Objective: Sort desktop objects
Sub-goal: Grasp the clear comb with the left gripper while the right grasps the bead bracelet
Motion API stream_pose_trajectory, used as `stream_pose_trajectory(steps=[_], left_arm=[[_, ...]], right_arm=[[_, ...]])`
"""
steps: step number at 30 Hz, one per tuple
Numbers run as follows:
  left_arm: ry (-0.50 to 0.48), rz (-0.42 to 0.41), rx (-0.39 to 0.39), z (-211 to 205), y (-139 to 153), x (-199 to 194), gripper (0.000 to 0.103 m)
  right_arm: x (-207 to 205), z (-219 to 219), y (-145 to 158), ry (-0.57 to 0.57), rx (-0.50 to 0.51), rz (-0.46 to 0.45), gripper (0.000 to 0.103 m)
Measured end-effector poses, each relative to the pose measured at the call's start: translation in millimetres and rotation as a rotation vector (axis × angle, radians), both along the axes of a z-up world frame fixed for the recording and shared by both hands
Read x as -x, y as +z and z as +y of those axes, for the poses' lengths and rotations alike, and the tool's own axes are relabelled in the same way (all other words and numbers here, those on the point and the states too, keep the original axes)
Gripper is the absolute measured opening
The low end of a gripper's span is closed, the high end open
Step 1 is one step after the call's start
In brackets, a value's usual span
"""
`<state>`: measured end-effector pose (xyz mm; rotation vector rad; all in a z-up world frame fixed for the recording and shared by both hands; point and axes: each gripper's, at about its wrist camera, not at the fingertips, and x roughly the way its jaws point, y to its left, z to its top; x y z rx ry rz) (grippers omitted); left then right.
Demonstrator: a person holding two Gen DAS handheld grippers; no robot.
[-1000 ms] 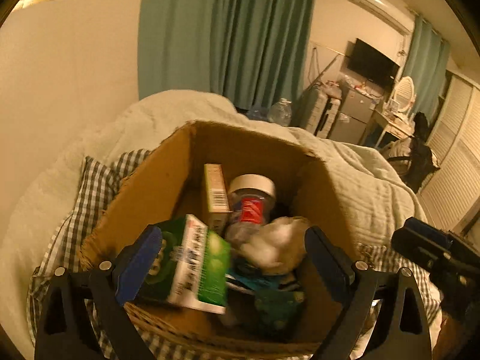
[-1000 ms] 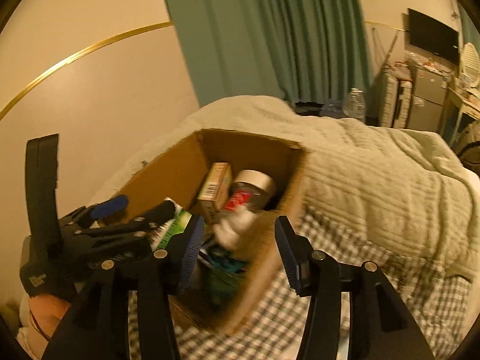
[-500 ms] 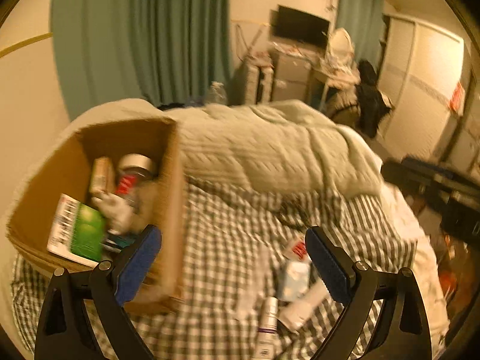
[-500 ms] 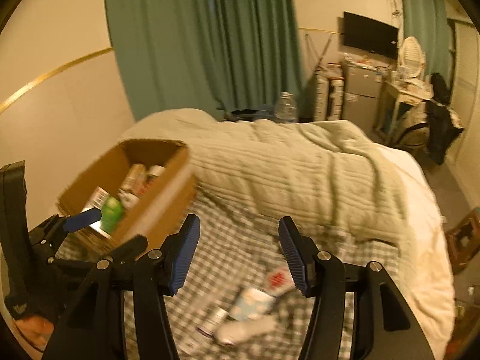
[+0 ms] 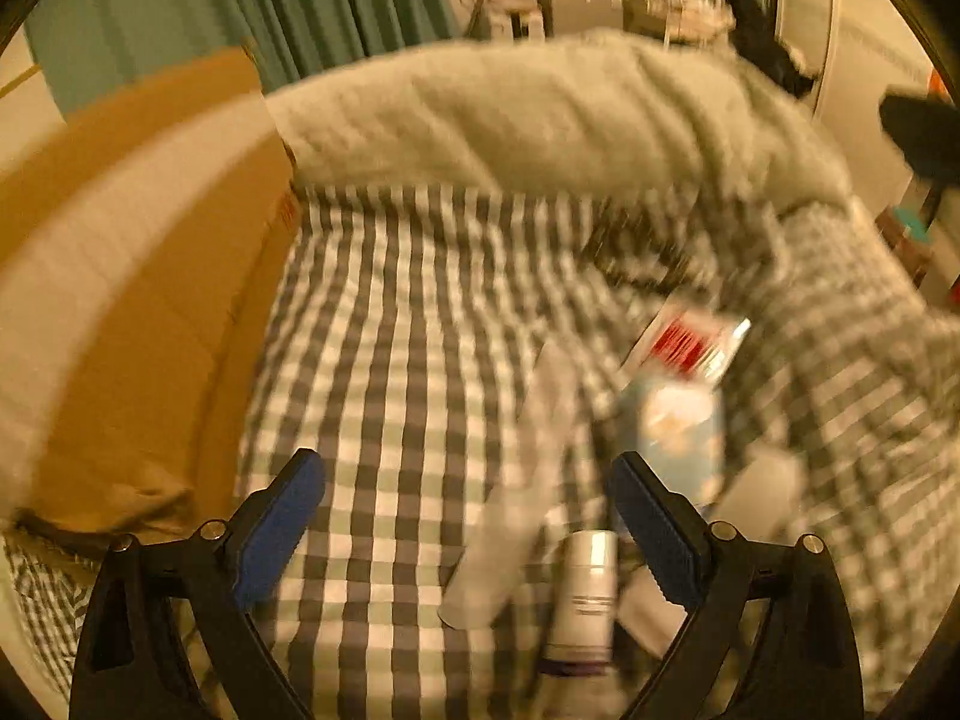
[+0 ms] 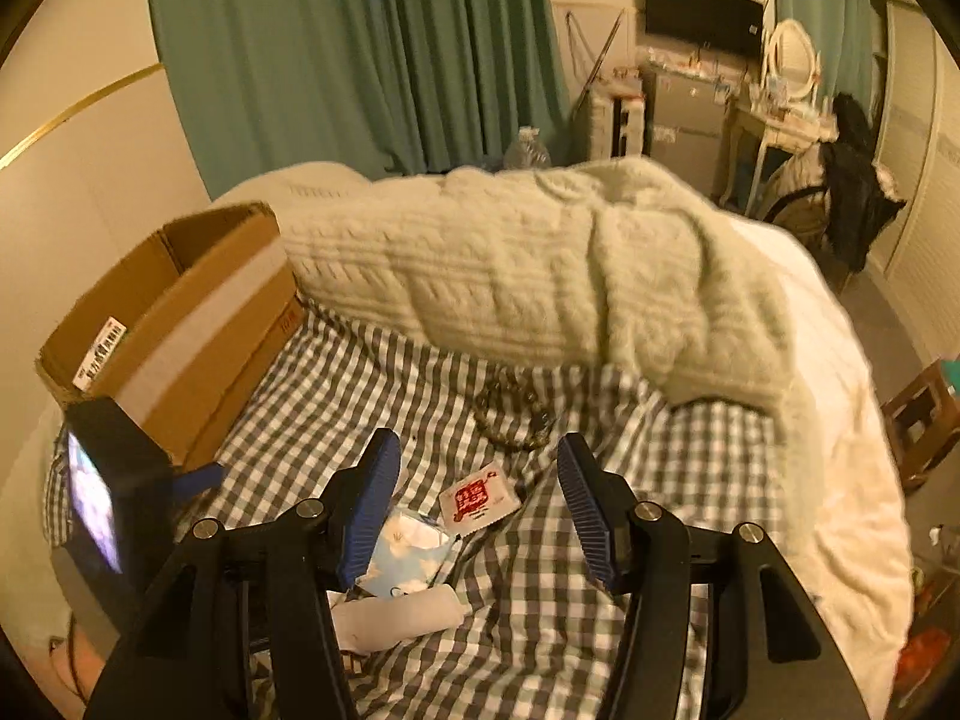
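A cardboard box (image 6: 180,324) stands at the left on the checked bedsheet (image 6: 372,384); it also shows blurred in the left wrist view (image 5: 120,276). Loose items lie on the sheet: a white-and-red sachet (image 6: 479,499), a light blue packet (image 6: 408,558), a white roll (image 6: 396,618) and a bead bracelet (image 6: 510,420). The left wrist view shows the sachet (image 5: 690,342), the blue packet (image 5: 678,444), a silver tube (image 5: 585,594) and a pale strip (image 5: 528,498). My left gripper (image 5: 468,516) is open and empty above the strip. My right gripper (image 6: 480,510) is open and empty over the sachet.
A thick cream knitted blanket (image 6: 540,276) is bunched across the bed behind the items. Green curtains (image 6: 360,48) hang at the back. A dresser and television (image 6: 702,12) stand at the far right. The bed's right edge drops off near a wooden stool (image 6: 918,414).
Both grippers have swung right, away from the box and down toward the loose items on the checked sheet. The box's contents are out of view now. Both stay open and empty.
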<state>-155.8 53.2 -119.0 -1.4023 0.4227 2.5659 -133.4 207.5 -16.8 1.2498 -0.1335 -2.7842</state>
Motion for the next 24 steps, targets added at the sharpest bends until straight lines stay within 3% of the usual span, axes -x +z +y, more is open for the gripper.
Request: stream_pose_trajectory(steps=[3, 6, 7, 8, 9, 10, 16, 19, 24], left_arm=[[-0.029, -0.059, 0.015, 5, -24, 7, 0.092], [-0.064, -0.068, 0.034, 11, -37, 11, 0.09], [-0.08, -0.067, 0.025, 12, -38, 11, 0.076], [-0.1, -0.065, 0.041, 16, -39, 13, 0.055], [-0.111, -0.063, 0.058, 18, -41, 15, 0.046], [-0.13, -0.061, 0.066, 20, -42, 16, 0.026], [-0.118, -0.049, -0.007, 22, -35, 41, 0.025], [-0.071, -0.039, -0.083, 20, -27, 73, 0.025], [0.022, -0.016, -0.143, 18, -32, 116, 0.025]], right_arm=[[16, 4, -26, -0.004, 0.024, -0.04, 0.054], [32, 9, -48, -0.012, 0.032, -0.073, 0.054], [39, 12, -57, -0.016, 0.036, -0.089, 0.054], [43, 14, -64, -0.019, 0.038, -0.1, 0.054], [49, 15, -72, -0.024, 0.04, -0.114, 0.054], [56, 15, -80, -0.029, 0.04, -0.129, 0.054], [92, 20, -117, -0.059, -0.001, -0.188, 0.054], [113, 22, -133, -0.067, 0.011, -0.211, 0.054], [158, 25, -161, -0.1, -0.02, -0.263, 0.054]])
